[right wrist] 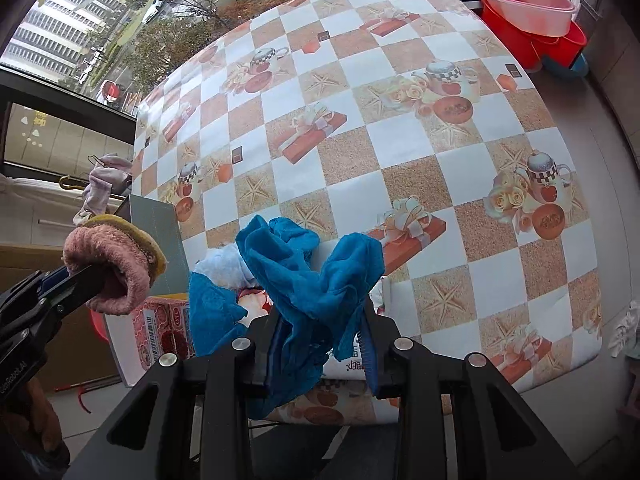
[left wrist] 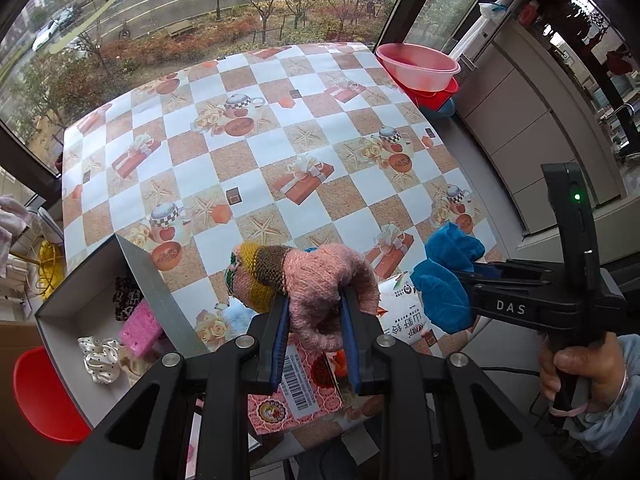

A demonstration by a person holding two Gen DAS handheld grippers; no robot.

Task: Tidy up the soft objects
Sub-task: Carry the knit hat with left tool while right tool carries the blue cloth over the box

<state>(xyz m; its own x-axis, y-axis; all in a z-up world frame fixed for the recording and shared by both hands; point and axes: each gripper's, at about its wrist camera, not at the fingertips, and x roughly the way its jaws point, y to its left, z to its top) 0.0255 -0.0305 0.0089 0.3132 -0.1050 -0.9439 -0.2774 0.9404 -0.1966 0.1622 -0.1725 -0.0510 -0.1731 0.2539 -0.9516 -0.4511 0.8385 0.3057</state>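
two wrist views over one checkered surface

each camera sits close behind its own claw, facing across the surface toward the pink basin. both share that surface, basin, and each other's claw at the frame edge.

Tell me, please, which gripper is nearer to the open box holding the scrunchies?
Left. The left gripper, shut on the pink knitted sock, hangs just right of the open box. The right gripper, holding the blue cloth, is farther right, beyond the left gripper.
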